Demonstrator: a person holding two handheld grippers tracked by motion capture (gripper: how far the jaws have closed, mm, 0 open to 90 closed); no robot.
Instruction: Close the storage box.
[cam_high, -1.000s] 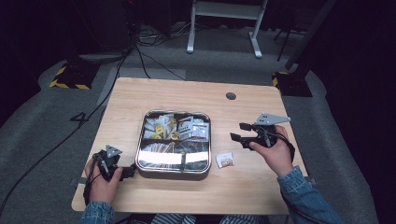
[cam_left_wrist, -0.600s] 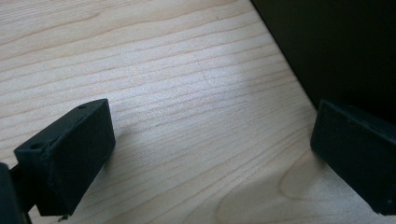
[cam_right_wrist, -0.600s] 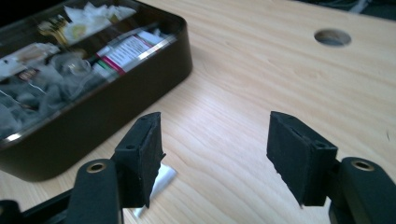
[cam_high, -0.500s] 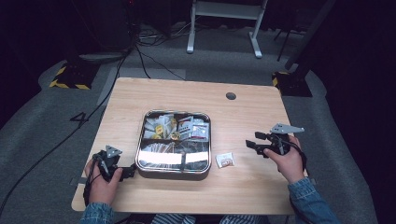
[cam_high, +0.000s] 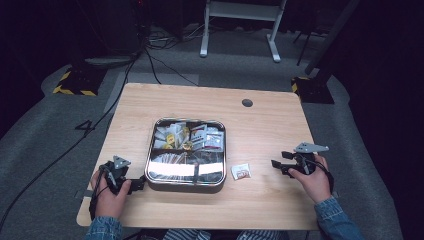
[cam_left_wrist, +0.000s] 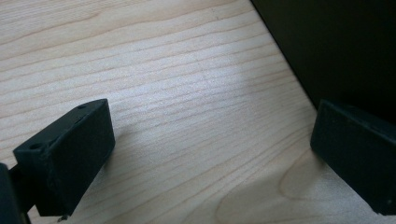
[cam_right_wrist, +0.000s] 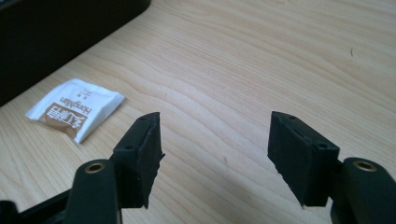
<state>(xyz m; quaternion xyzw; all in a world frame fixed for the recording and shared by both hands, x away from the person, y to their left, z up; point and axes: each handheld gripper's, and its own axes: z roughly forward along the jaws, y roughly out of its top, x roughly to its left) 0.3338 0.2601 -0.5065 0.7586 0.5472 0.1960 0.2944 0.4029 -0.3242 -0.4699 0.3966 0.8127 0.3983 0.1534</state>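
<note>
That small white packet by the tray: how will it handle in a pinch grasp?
The packet looks thin and flat on the table, so probably light and floppy. Its smooth wrapper may slide when pushed. Lying flush, it likely needs an edge pinch from the open right gripper.

Lit from above, brightly on the table (cam_high: 270, 125), dimly everywhere beyond it; floor and background close to black in the high view. Strong white glare across the front compartments of the metal tray (cam_high: 186, 170), washing out their contents. Soft, grainy and low in detail overall in the high view. Sharp wood grain in both gripper views, with a pale sheen mid-frame in the left one. Soft shadows beneath the black jaws. Slightly blurred at the near edge, close to the lens. Print on the white sachet (cam_right_wrist: 74, 109) legible.
</note>
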